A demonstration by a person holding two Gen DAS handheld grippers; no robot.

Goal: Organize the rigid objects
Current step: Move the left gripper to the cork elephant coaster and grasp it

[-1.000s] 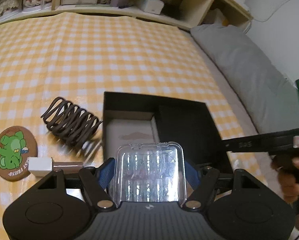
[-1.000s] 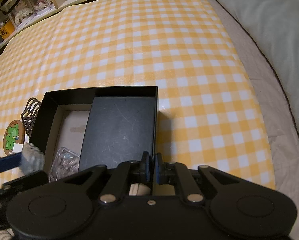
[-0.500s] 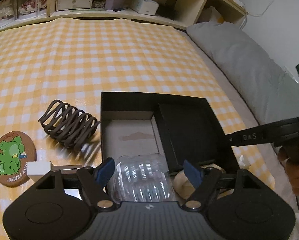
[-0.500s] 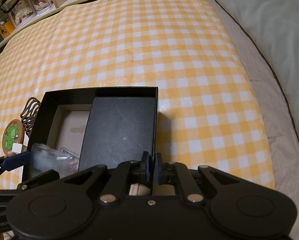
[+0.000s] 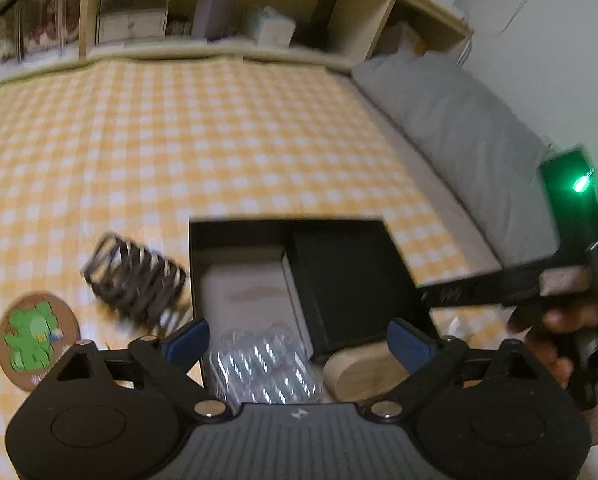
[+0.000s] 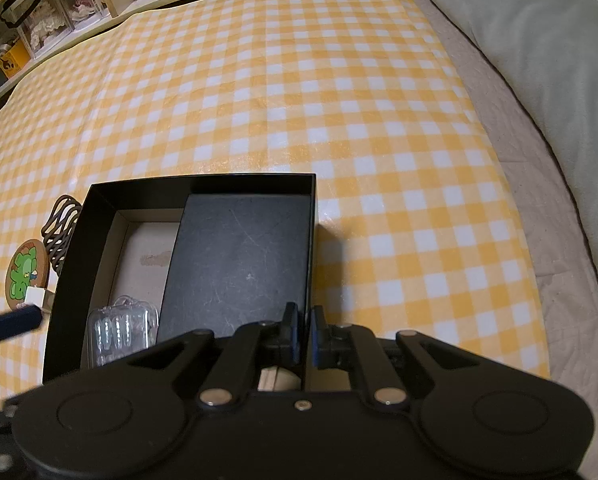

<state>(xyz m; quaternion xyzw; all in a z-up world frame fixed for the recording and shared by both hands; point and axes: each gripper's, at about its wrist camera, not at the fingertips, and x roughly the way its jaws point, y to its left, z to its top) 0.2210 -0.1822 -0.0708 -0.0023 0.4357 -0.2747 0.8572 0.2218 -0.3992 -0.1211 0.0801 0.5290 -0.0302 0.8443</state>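
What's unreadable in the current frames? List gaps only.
- Wooden piece: the left gripper body and the black inner box cover most of it in both views; shape unclear.
- Clear plastic case: contents too small and glary.
- Round coaster: lettering blurred in the left view, too small in the right.
- Right gripper: shut on the black box wall; contact hidden.

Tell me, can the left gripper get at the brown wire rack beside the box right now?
Probably yes. The left gripper is opening with nothing gripped, and the wire rack lies in the open on the checked cloth, just left of the black box, with nothing over it.
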